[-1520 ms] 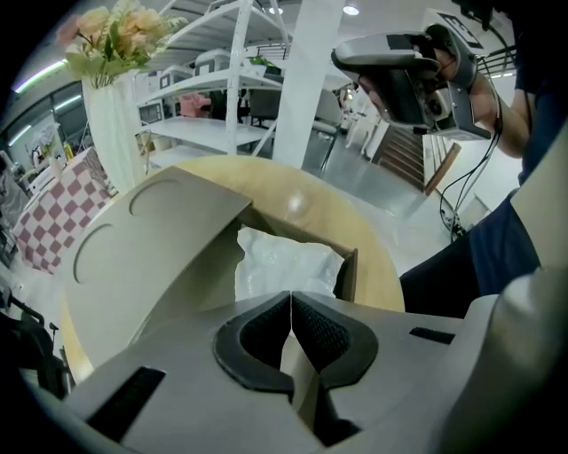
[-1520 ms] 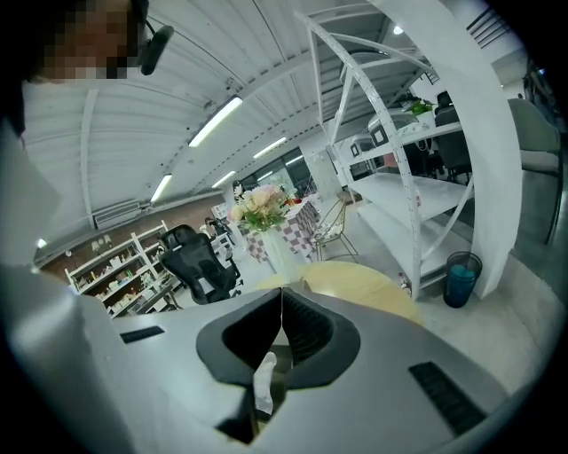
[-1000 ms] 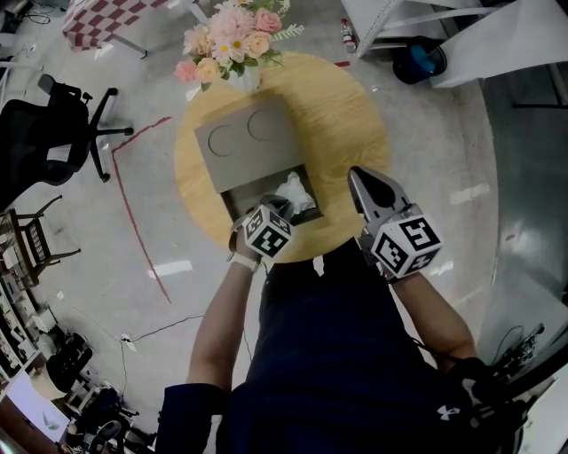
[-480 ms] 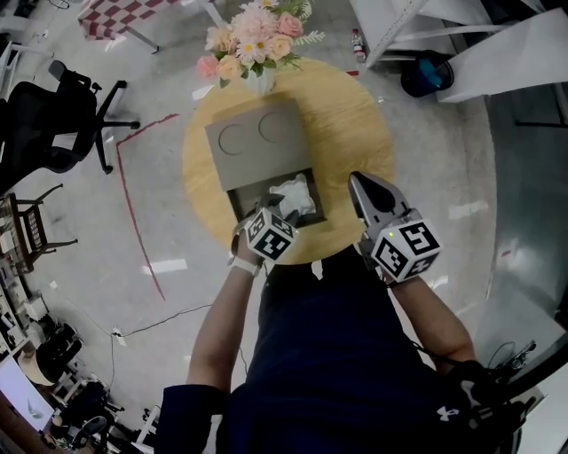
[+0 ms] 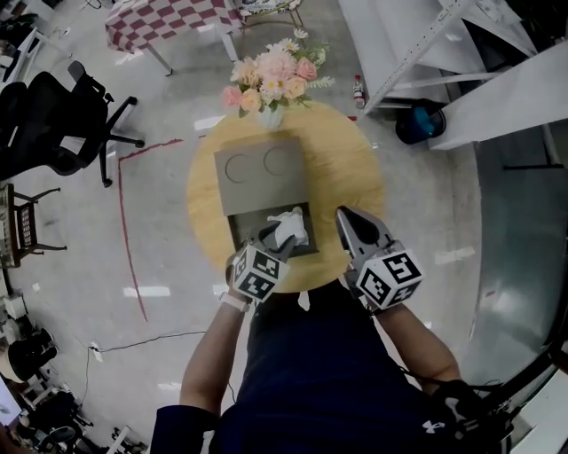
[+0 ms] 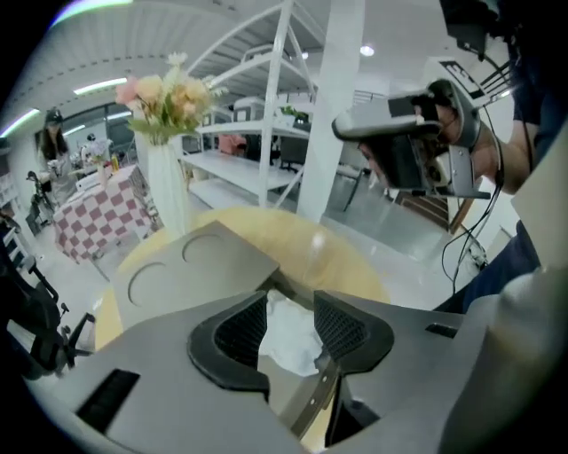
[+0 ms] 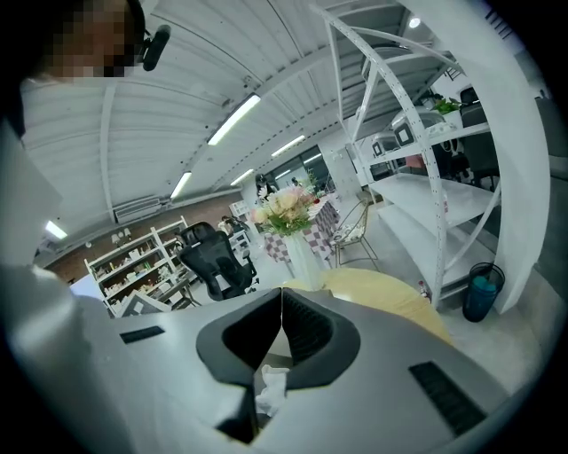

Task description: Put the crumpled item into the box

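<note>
The grey box [image 5: 261,168] sits on the round wooden table [image 5: 348,165], its two-circle lid [image 6: 186,269] slid back from an open compartment. Inside that compartment lies the white crumpled item [image 5: 291,227]. My left gripper [image 5: 271,236] hovers just above the near end of the compartment. Its jaws have just been opening and now stand open. The crumpled item [image 6: 288,339] shows in the gap below them, untouched by the pads. My right gripper [image 5: 345,216] is shut and empty over the table right of the box, its tips together [image 7: 282,294].
A vase of pink flowers [image 5: 271,78] stands at the table's far edge behind the box. On the floor around are a black office chair [image 5: 62,115], a checkered table [image 5: 169,18], white shelving [image 5: 444,53] and a blue bin [image 5: 420,121].
The left gripper has let go of the crumpled item, which now lies in the box, and has lifted up and back. The right gripper drifted slightly.
</note>
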A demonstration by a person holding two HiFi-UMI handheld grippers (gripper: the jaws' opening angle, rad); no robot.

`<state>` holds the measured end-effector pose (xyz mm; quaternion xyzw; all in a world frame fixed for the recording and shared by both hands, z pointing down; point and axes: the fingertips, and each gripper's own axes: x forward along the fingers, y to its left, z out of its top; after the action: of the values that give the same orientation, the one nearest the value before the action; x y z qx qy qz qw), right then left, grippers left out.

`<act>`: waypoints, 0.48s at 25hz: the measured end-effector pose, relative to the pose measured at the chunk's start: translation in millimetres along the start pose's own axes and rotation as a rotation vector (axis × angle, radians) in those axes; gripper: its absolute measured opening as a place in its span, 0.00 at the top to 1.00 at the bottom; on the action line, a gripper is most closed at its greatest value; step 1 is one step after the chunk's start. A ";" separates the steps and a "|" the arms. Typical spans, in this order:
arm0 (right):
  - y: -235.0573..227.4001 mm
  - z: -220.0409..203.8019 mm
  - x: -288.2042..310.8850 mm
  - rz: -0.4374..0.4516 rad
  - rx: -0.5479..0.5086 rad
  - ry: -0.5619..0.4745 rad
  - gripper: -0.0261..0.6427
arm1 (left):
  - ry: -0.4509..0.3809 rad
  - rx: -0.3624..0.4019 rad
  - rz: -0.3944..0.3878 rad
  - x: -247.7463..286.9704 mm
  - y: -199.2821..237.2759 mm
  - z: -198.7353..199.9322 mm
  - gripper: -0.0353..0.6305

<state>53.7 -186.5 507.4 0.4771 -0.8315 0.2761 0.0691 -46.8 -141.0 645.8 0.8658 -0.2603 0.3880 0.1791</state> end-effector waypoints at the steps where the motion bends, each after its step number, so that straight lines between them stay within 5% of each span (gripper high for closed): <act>1: 3.3 4.1 -0.3 0.007 -0.009 -0.006 0.94 | -0.052 -0.004 0.013 -7.9 0.7 11.9 0.69; 12: 40.7 34.6 -2.2 0.076 -0.074 -0.068 0.94 | -0.347 -0.041 0.105 -94.4 5.9 81.5 0.74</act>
<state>26.2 -187.0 461.6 0.4514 -0.8605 0.2312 0.0477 -56.3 -158.0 522.4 0.9012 -0.3398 0.2364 0.1286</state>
